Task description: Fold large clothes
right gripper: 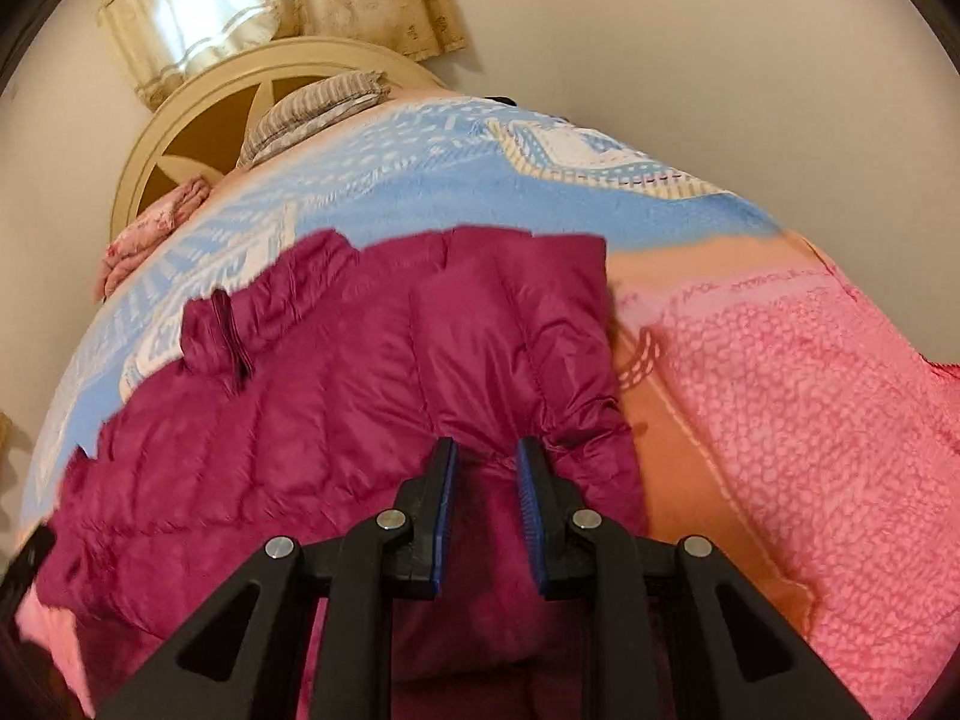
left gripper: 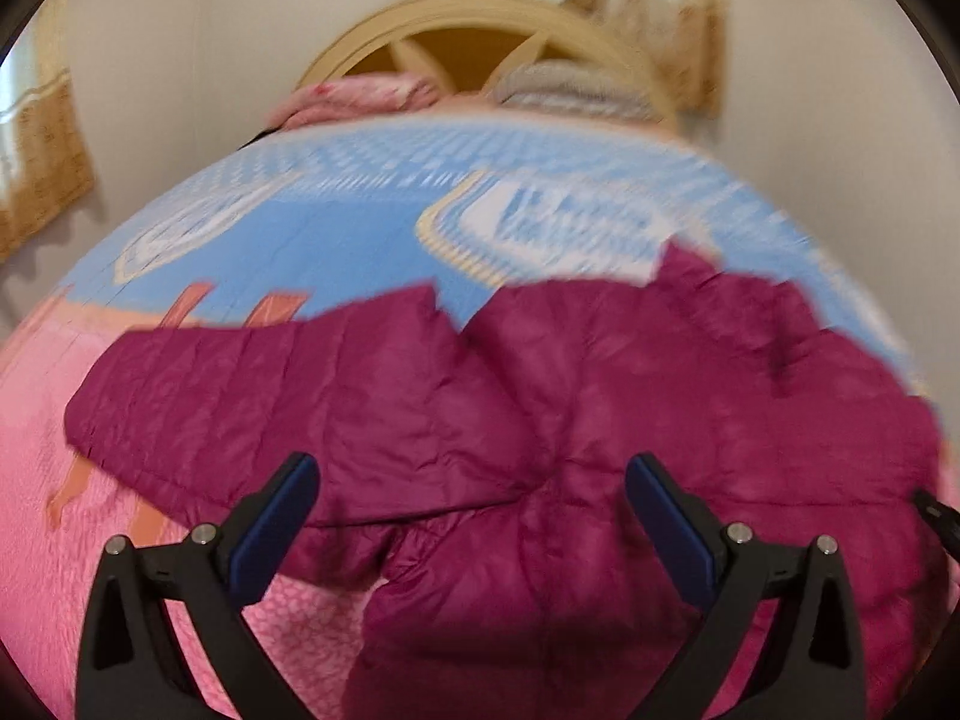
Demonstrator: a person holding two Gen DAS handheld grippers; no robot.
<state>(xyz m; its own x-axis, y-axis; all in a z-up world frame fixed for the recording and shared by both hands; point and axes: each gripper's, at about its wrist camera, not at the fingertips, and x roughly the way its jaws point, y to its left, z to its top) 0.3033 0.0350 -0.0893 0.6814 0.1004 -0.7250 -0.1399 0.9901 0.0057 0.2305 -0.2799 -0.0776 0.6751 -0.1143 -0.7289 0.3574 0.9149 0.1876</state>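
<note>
A magenta quilted puffer jacket (left gripper: 540, 396) lies spread on the bed, one sleeve stretched out to the left. My left gripper (left gripper: 471, 471) hangs above it with its jaws wide open and empty. In the right wrist view the jacket (right gripper: 336, 372) fills the middle, its hem edge at the right. My right gripper (right gripper: 487, 453) has its jaws close together, pinching a bunched fold of the jacket near that edge.
The bed is covered by a blue and pink blanket (left gripper: 336, 222), also in the right wrist view (right gripper: 780, 396). A pink pillow (left gripper: 360, 93) and a grey striped pillow (left gripper: 570, 87) lie by the curved wooden headboard (left gripper: 480, 18). Curtains hang behind.
</note>
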